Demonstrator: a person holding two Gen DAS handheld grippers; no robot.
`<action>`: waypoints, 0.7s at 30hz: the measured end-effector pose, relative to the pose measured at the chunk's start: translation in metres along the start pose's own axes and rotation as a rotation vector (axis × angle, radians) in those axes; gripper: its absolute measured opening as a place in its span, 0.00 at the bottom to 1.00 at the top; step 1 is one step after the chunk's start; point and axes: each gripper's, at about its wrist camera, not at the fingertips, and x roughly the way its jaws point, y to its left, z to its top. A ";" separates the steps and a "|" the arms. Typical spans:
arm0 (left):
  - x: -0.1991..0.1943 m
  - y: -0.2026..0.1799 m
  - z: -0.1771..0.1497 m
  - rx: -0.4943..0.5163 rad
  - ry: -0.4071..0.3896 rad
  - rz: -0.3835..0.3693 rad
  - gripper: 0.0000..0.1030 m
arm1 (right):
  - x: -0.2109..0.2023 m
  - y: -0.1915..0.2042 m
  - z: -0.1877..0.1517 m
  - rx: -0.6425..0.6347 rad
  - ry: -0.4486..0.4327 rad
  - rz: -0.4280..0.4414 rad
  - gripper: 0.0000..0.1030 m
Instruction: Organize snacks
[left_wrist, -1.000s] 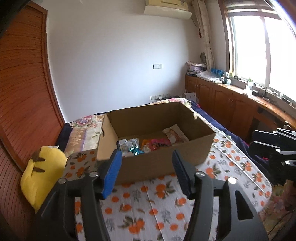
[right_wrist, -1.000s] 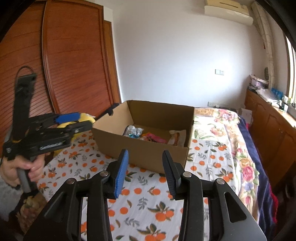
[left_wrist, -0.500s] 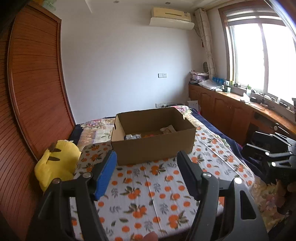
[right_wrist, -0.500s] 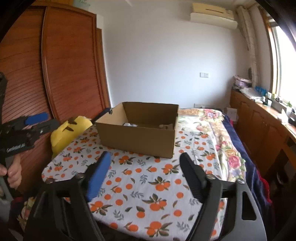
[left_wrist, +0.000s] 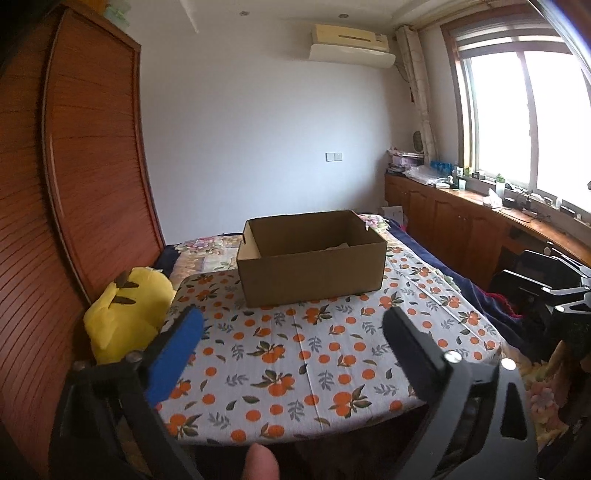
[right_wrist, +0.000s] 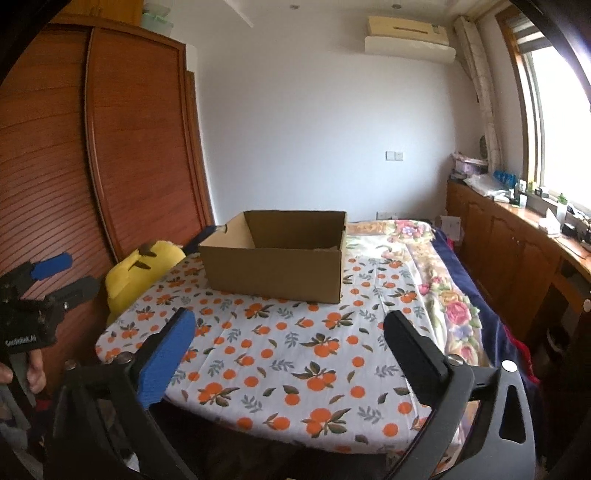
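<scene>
cardboard box (left_wrist: 310, 269) sits mid-cloth (left_wrist: 295, 354), orange-print margin bare on all sides.

Both tools are pulled back from the cardboard box (left_wrist: 312, 258), which is seen farther off than 1 s ago. More bed cover (left_wrist: 314, 354) is shown betw. tools & box. Snacks inside, plainly seen before, are now mostly hidden behind the near wall. Left tool (left_wrist: 291, 321) jaws have just been opening, nothing betw. them. Right tool (right_wrist: 290, 325) jaws likewise, wide apart, nothing held.
</scene>
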 end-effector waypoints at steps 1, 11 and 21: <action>-0.002 0.001 -0.002 -0.005 0.001 0.004 0.98 | -0.001 0.002 -0.002 0.001 0.001 -0.004 1.00; -0.026 -0.003 -0.025 -0.030 -0.025 0.046 1.00 | -0.016 0.011 -0.025 0.041 -0.011 -0.075 1.00; -0.028 -0.007 -0.047 -0.054 0.007 0.059 1.00 | -0.022 0.019 -0.043 0.053 -0.023 -0.110 1.00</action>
